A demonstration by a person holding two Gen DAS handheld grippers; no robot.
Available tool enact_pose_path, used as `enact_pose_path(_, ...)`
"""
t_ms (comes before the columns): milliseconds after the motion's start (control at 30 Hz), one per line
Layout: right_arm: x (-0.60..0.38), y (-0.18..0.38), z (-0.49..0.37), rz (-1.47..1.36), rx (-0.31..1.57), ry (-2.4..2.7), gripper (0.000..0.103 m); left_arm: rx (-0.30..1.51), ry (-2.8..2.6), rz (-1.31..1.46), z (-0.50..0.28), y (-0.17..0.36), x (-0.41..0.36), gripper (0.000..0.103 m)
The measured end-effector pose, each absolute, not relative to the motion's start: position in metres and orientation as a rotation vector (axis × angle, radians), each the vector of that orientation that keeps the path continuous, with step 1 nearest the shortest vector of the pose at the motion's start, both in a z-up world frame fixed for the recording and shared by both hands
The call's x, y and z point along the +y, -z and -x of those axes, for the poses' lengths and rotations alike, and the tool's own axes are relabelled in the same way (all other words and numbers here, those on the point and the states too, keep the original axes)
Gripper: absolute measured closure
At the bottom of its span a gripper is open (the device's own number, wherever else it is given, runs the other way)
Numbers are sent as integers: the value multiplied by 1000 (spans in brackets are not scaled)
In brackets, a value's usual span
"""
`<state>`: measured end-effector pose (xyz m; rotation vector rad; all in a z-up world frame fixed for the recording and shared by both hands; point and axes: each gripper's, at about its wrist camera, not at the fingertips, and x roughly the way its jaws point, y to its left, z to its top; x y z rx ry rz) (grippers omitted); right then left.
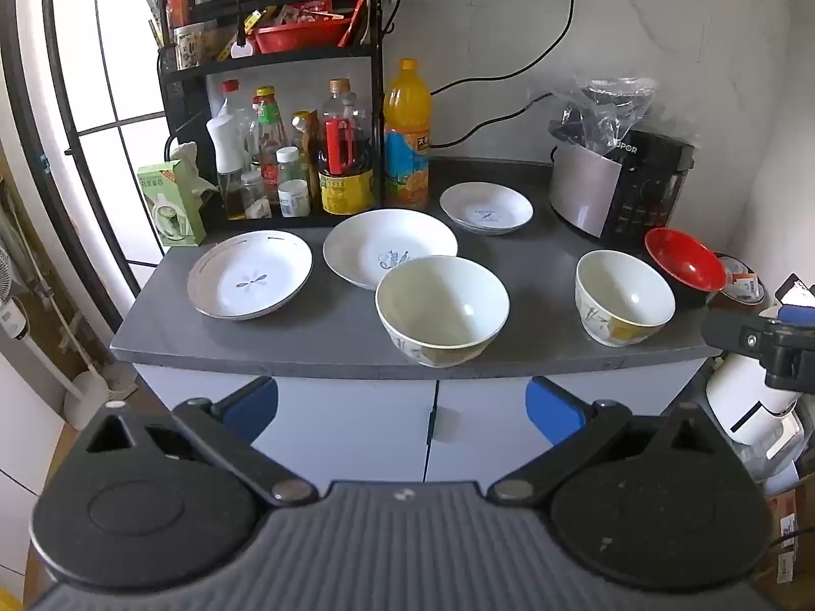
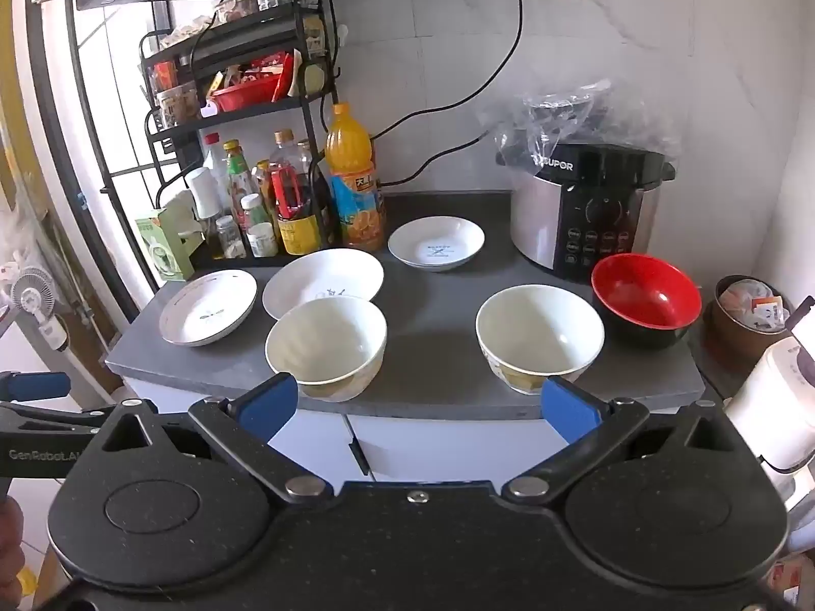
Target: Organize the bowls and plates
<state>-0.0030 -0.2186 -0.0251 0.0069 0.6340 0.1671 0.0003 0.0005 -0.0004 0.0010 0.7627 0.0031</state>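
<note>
- Three plates lie on the grey countertop (image 1: 326,336): a silver-rimmed plate (image 1: 249,274) at the left end, a large white plate (image 1: 389,247) just beside it toward the middle, and a small white plate (image 1: 486,207) farther back, near the cooker.
- The cream bowl (image 1: 442,309) stands upright at the front edge of the counter; in both views its rim covers the near edge of the large white plate, and I cannot tell whether the two touch.
- A second patterned bowl (image 1: 624,295) stands upright to the right, well apart from the first, also close to the front edge.
- The red bowl (image 1: 685,264), black outside, sits just beside the patterned bowl at the right end, in front of the cooker; it looks slightly tilted.
- The left gripper (image 1: 402,407) hangs before the counter over the white cabinet doors (image 1: 356,427), its blue pads spread wide with nothing between them.
- The right gripper (image 2: 417,407) is likewise spread wide and empty, its pads just below the rims of the two pale bowls in its own view.
- A silver and black pressure cooker (image 1: 619,186) with a clear plastic bag (image 1: 608,102) on top stands at the back right.
- An orange juice bottle (image 1: 406,137) stands beside a black rack (image 1: 270,51) crowded with sauce bottles at the back left.
</note>
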Motion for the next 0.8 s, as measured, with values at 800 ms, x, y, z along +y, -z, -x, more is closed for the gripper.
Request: enact_pose_path(800, -212, 21, 6, 12, 613, -165, 0, 728, 17, -7, -7, -7, -6, 0)
